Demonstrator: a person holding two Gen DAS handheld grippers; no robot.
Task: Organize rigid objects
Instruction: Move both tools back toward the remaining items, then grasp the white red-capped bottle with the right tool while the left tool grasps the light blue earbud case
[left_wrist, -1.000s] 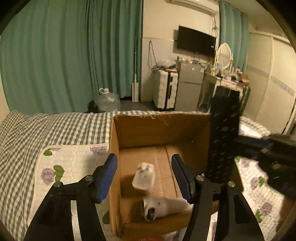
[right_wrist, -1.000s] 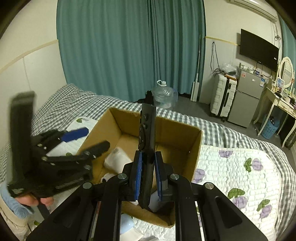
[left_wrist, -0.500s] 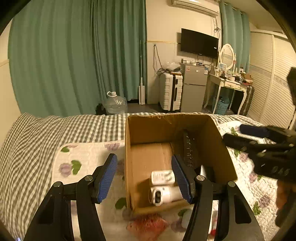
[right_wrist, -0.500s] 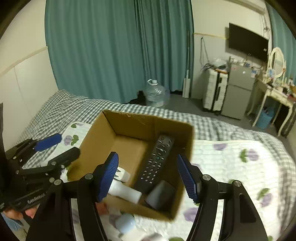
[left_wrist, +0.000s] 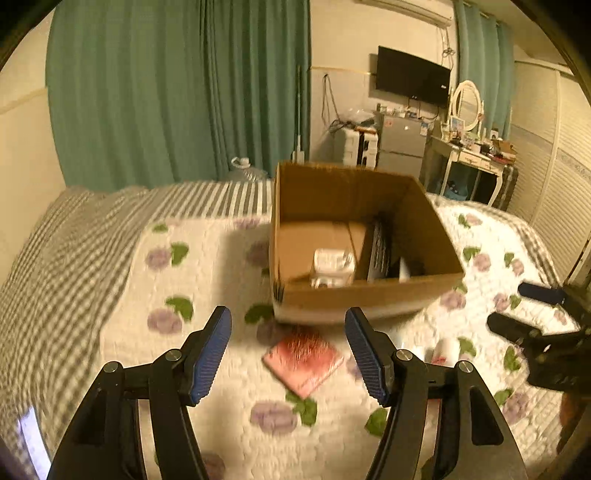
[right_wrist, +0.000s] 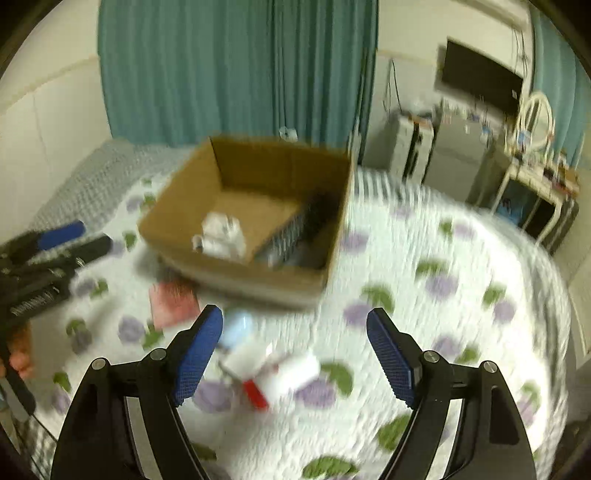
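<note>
2 hand-held grippers are hovering over the bed (left_wrist: 207, 280), both on the near side of the cardboard box (left_wrist: 365, 295). The left hand-held gripper (left_wrist: 288, 354) is showing its blue pads spread wide with nothing between them, and the right hand-held gripper (right_wrist: 295, 354) is likewise gaping, gripping nothing.

The cardboard box is sitting open-topped on the floral quilt (right_wrist: 424, 295). Inside it, a white bottle-like item (left_wrist: 332, 260) and a second white piece just in front of it are lying against the box floor toward the near wall. A black remote (left_wrist: 380, 247) is leaning to the right of them, and another dark item is lying further right of it; blur is hiding what that is.

Just outside the box's near wall, a pink-red flat packet (left_wrist: 304, 360) is lying on the quilt. Near it, on the box's near-right side, a pale blue rounded object (right_wrist: 236, 326) and a white item with a red part (right_wrist: 273, 373) are lying on the quilt, too smeared to identify.

Beyond the box, teal curtains (left_wrist: 177, 92) are hanging.
</note>
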